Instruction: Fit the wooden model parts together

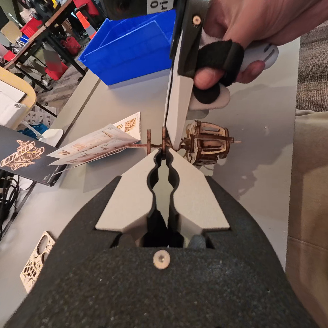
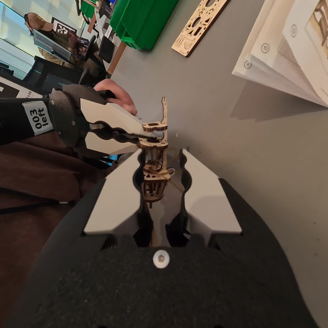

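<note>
The wooden model [image 1: 205, 142] is held just above the grey table [image 1: 248, 177], with a cage-like body and a thin shaft carrying two flat plates. My left gripper [image 1: 162, 153] is shut on the plate nearer the body [image 1: 164, 140]. It also shows in the right wrist view [image 2: 152, 137], coming in from the left. My right gripper [image 2: 161, 152] is open, with its fingers either side of the model's body [image 2: 154, 179]. In the left wrist view one of its white fingers [image 1: 177, 110] reaches down between the plate and the cage.
An open instruction booklet [image 1: 99, 147] and a dark kit box [image 1: 21, 156] lie to the left. A blue bin [image 1: 131, 48] stands behind the model. A punched wooden sheet [image 2: 198, 26] and a green bin [image 2: 142, 23] lie farther off. A person [image 2: 46, 35] sits beyond the table. My left and right fingertips are right by each other.
</note>
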{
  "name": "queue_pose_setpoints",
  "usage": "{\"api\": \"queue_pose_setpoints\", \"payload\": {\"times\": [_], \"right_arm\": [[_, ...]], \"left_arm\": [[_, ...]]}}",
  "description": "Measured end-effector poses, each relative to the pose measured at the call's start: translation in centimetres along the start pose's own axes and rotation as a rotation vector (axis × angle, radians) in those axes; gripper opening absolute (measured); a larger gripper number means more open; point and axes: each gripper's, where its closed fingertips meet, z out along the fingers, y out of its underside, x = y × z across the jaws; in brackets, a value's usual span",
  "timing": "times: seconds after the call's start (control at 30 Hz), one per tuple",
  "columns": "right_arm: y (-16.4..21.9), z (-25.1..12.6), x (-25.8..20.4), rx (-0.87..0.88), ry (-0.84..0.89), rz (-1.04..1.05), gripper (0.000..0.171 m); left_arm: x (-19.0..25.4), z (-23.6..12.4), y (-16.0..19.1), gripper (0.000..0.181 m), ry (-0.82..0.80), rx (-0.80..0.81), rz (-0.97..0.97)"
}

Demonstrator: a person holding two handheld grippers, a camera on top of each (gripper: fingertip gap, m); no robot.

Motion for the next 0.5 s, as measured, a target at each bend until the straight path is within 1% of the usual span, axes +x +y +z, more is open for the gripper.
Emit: {"api": "queue_pose_setpoints", "payload": {"times": [0.1,0.23,0.4,0.5], "right_arm": [[-0.32,-0.32,0.39,0.011,0.057,-0.045,0.029],[-0.81,-0.56,0.59,0.025,0.122,-0.105,0.026],[-0.61,-0.11,0.51,0.017,0.134,-0.102,0.022],[-0.43,0.15,0.75,0.016,0.140,-0.059,0.022]], "left_arm": [[-0.16,-0.05,0.04,0.002,0.001,-0.005,-0.027],[-0.26,0.01,0.08,0.001,0.027,-0.006,-0.102],[-0.25,0.20,0.40,0.002,0.045,-0.016,-0.154],[-0.37,0.33,0.50,0.002,0.025,-0.023,-0.138]]}}
